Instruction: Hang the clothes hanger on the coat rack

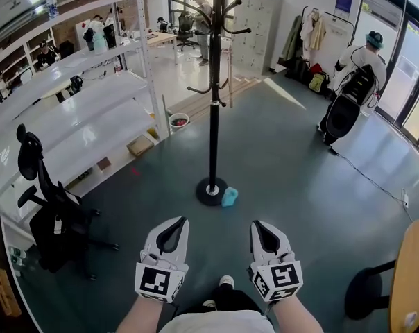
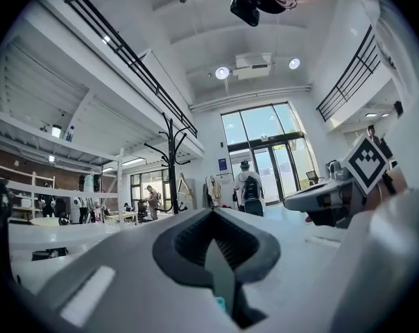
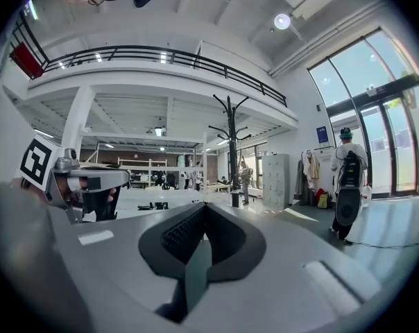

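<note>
Before the coat rack, both claws empty

My left claw [image 1: 173,227] and right claw [image 1: 263,229] are pressed together on nothing. The coat rack [image 1: 214,103] stands mid-frame. I see no hanger, only an unclear light-blue thing [image 1: 229,197] at its base. Hanging needs a hanger gripped.
</note>
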The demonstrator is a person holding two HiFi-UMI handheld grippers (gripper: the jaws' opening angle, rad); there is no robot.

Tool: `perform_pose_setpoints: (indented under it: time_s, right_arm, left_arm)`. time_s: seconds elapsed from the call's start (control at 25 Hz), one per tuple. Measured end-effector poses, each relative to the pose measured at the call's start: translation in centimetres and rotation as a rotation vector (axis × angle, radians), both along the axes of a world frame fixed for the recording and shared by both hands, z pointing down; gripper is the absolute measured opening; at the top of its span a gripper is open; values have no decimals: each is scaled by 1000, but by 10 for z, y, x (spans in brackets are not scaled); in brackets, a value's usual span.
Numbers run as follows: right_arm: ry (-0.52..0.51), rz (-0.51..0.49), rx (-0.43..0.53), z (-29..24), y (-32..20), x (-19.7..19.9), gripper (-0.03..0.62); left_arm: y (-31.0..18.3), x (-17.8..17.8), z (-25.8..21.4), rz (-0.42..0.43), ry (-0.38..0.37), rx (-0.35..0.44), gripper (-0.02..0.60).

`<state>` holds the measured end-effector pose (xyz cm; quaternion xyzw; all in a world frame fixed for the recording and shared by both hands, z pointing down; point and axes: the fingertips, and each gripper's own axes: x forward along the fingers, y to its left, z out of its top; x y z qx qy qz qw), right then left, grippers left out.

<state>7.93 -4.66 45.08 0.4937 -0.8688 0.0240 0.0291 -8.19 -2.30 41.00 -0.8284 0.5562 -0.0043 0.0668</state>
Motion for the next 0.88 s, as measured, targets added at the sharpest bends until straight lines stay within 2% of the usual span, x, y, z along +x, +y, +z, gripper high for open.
perform_pose_setpoints:
  time_s: [0.28, 0.88]
  right_arm:
    - [-14, -26, 20, -9, 35, -14, 26]
    - [32, 9, 41, -8, 59, 3, 25]
  left_arm:
    - [32, -15, -8, -15, -26, 25, 0]
    - [47, 8, -4, 40, -10, 28, 0]
